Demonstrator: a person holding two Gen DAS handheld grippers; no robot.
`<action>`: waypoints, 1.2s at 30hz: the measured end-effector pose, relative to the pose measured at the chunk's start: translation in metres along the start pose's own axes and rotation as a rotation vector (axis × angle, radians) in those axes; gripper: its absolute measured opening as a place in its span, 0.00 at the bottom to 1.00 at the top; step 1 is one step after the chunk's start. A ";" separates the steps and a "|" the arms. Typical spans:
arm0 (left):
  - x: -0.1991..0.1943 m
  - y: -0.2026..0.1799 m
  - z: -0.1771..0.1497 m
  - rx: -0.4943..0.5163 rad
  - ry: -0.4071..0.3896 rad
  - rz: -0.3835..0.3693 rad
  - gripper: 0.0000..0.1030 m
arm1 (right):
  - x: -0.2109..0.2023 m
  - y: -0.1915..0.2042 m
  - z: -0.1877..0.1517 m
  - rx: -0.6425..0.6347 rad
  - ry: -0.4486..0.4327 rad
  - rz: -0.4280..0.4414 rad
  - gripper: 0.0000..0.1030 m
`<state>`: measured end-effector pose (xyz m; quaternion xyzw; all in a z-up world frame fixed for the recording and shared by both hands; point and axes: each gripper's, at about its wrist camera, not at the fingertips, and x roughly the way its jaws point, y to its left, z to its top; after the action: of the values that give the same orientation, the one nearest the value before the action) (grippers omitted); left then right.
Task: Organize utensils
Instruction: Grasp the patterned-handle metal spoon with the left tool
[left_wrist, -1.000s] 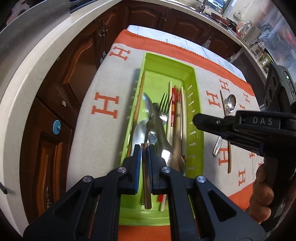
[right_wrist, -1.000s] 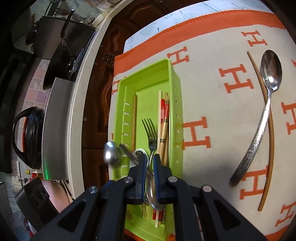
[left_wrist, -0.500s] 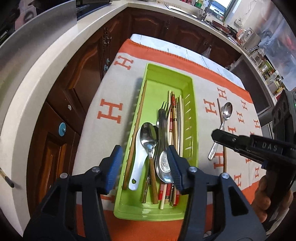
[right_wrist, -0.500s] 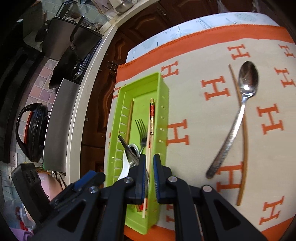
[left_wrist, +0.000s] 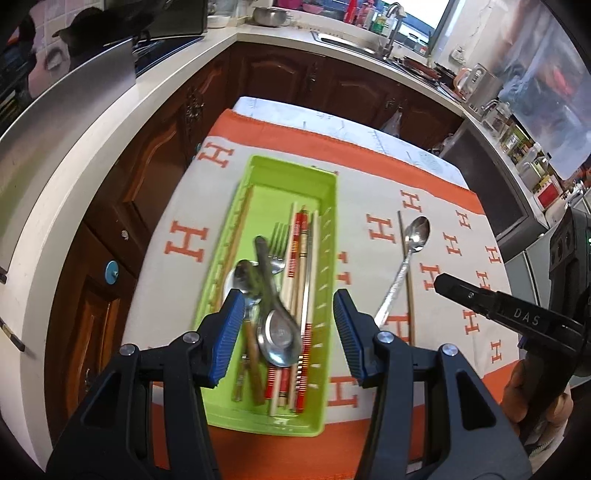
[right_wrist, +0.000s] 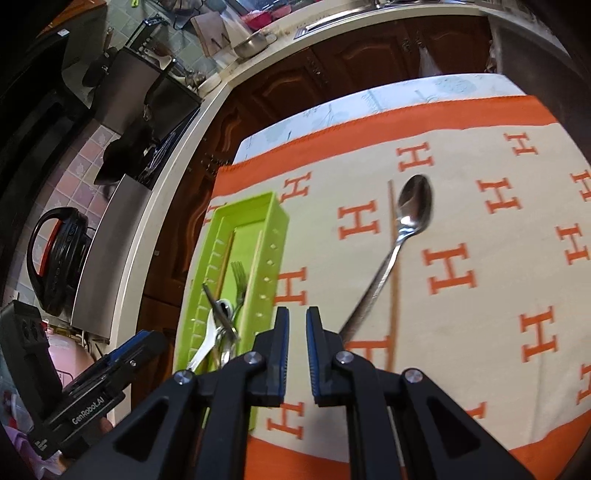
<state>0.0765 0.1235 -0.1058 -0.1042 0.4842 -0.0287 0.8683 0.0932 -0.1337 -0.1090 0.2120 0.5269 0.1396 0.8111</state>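
Note:
A green tray (left_wrist: 328, 254) lies on the orange-and-cream cloth (left_wrist: 373, 184) and holds a fork (left_wrist: 279, 236), metal spoons (left_wrist: 280, 332), red-and-white chopsticks (left_wrist: 297, 240) and wooden sticks. My left gripper (left_wrist: 288, 332) hangs open above the tray's near half with nothing between its fingers. To the right of the tray, a long metal spoon (right_wrist: 413, 206) lies on the cloth across a brown chopstick (right_wrist: 392, 258). My right gripper (right_wrist: 297, 354) is over the cloth between the tray and that spoon. Its pads sit close together, with only a narrow slit and nothing in it.
The table's left edge drops toward dark wooden cabinets (left_wrist: 155, 173) and a curved pale counter (left_wrist: 92, 147). A kettle (right_wrist: 55, 258) and pans stand on that counter. A person's hand (left_wrist: 532, 387) holds the right gripper's handle. Bare cloth stretches to the right of the spoon.
My left gripper opened, let a wooden stick fall into the tray and pulled back higher. My right gripper left the tray with nothing in it and swung right toward the spoon on the cloth.

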 end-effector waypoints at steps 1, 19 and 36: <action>-0.001 -0.005 0.001 0.008 -0.002 -0.006 0.45 | -0.002 -0.003 0.001 0.003 -0.004 -0.002 0.09; 0.060 -0.109 0.031 0.228 0.080 -0.166 0.45 | -0.014 -0.077 0.014 0.139 -0.051 -0.059 0.09; 0.191 -0.147 0.025 0.365 0.387 -0.189 0.22 | 0.014 -0.123 0.012 0.206 0.022 -0.023 0.09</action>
<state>0.2061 -0.0452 -0.2221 0.0164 0.6160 -0.2156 0.7575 0.1103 -0.2366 -0.1761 0.2868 0.5496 0.0778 0.7808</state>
